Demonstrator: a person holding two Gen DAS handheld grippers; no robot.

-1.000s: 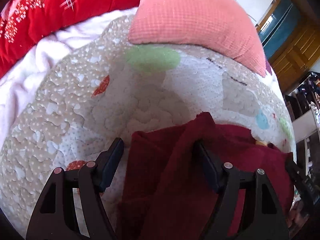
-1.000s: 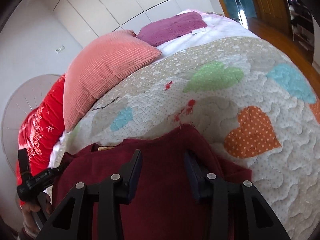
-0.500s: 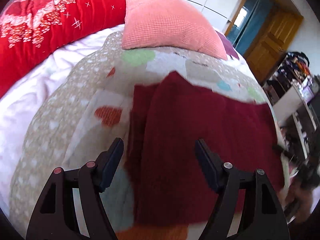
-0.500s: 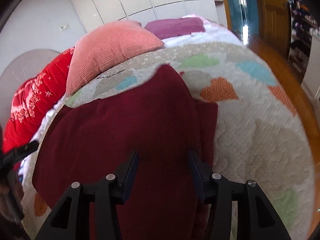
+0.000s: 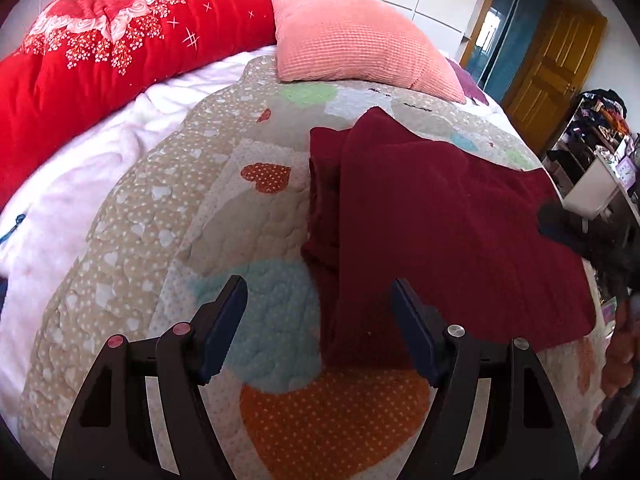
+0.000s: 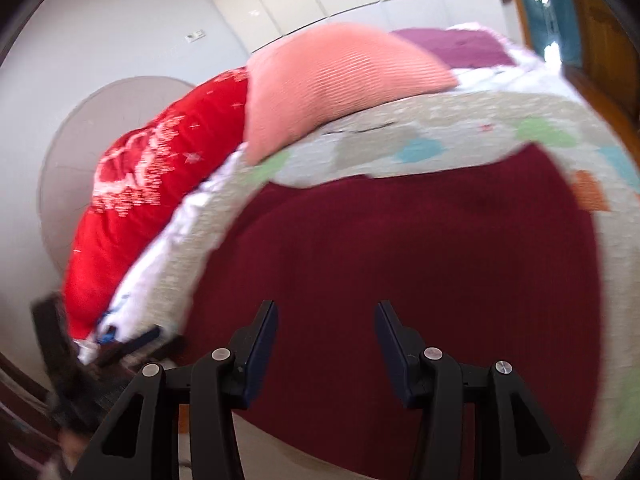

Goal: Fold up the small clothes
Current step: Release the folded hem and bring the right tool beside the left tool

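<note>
A dark red knit garment (image 5: 440,232) lies folded flat on the quilted bed cover (image 5: 168,216), with a narrower folded strip along its left edge. My left gripper (image 5: 320,320) is open and empty, held above the garment's near left corner. In the right wrist view the same garment (image 6: 420,264) fills the middle. My right gripper (image 6: 326,340) is open and empty above its near edge. The right wrist view is blurred by motion.
A pink pillow (image 5: 352,40) and a red flowered duvet (image 5: 100,52) lie at the head of the bed. A white blanket (image 5: 72,176) lies left of the quilt. A wooden door (image 5: 548,52) and cluttered shelves (image 5: 600,148) stand at the right.
Both grippers have let go of the garment and pulled back and up from it. The garment now lies flat on the quilt. The right wrist view has swung left.
</note>
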